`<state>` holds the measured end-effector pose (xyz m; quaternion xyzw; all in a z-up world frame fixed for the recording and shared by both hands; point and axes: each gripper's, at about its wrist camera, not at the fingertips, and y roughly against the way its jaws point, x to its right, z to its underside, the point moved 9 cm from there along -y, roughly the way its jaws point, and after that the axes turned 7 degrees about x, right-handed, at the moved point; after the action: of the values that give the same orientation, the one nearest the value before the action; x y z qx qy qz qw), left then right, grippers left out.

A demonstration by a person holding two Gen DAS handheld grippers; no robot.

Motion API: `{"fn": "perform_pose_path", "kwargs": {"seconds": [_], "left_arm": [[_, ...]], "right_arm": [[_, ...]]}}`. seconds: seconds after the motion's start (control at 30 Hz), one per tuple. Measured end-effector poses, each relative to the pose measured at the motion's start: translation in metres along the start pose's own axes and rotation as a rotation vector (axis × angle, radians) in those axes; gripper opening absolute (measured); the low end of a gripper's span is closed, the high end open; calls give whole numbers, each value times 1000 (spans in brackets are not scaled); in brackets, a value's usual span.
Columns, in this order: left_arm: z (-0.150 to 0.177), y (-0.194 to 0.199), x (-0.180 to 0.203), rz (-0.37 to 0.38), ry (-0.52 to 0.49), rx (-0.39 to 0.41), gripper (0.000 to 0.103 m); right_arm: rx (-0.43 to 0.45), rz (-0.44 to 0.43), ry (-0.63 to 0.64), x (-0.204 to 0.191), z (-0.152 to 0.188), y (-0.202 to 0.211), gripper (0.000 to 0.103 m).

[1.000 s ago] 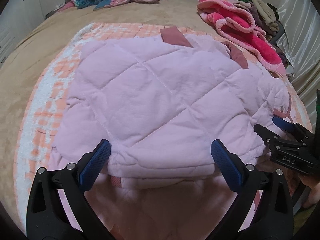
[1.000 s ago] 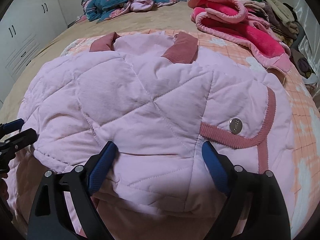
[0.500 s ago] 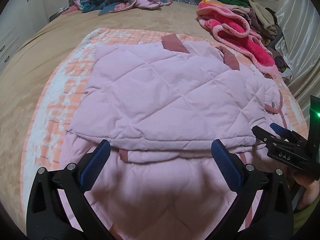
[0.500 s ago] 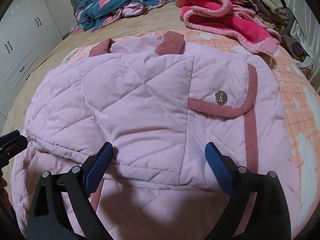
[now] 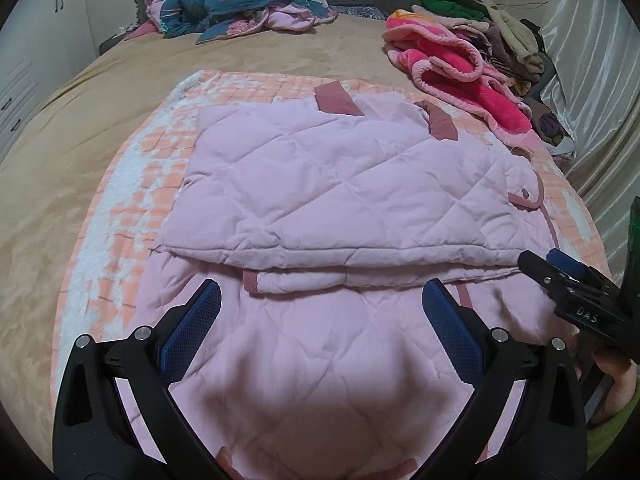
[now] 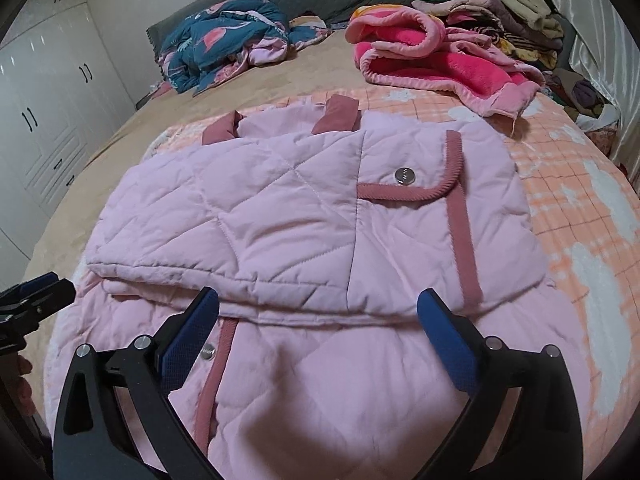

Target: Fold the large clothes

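Note:
A pale pink quilted jacket (image 5: 340, 184) with dusty-rose trim lies on the bed, its far half folded over the near half so a folded edge runs across the middle. In the right wrist view the jacket (image 6: 280, 216) shows a snap pocket on top. My left gripper (image 5: 320, 296) hovers open over the near layer, holding nothing. My right gripper (image 6: 318, 304) is open, its jaws still widening, with no cloth pinched between them. Each gripper shows at the edge of the other's view: the right gripper (image 5: 560, 276) and the left gripper (image 6: 36, 292).
An orange checked blanket (image 5: 132, 184) lies under the jacket on a tan bedspread (image 5: 60, 152). A hot-pink fleece garment (image 5: 460, 76) and a clothes pile (image 5: 500, 40) sit far right, a blue patterned quilt (image 5: 224, 0) at the back. White wardrobe (image 6: 48, 100) left, curtain (image 5: 592, 60) right.
Both grippers have drawn back and risen from the jacket's folded edge, so more of the jacket and the near layer shows. The right jaws stand slightly wider.

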<state>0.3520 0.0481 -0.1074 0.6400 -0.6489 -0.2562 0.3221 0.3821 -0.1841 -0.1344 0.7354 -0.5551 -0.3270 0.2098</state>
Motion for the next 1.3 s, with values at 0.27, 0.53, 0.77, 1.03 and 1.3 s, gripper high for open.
{"fn": "perform_pose_path", "kwargs": {"seconds": [0.27,0.53,0.77,1.03,1.3], "left_arm": [[2,20,0,1,12,21,95],[1,44,6,22,17,52,95],[1,64,9,30,24,82,95],[0,89,10,41,23,120,95],[-2,117,12,51,14,168,95]], "right_arm": [[41,-30,12,-9,-1,31,99],[117,-22,35,-16,-13,71,99],[170,-24,64,-26,-19,105,99],[214,-32,84,-36,-21,137,99],[240,-51,91,-46,-20,162,99]]}}
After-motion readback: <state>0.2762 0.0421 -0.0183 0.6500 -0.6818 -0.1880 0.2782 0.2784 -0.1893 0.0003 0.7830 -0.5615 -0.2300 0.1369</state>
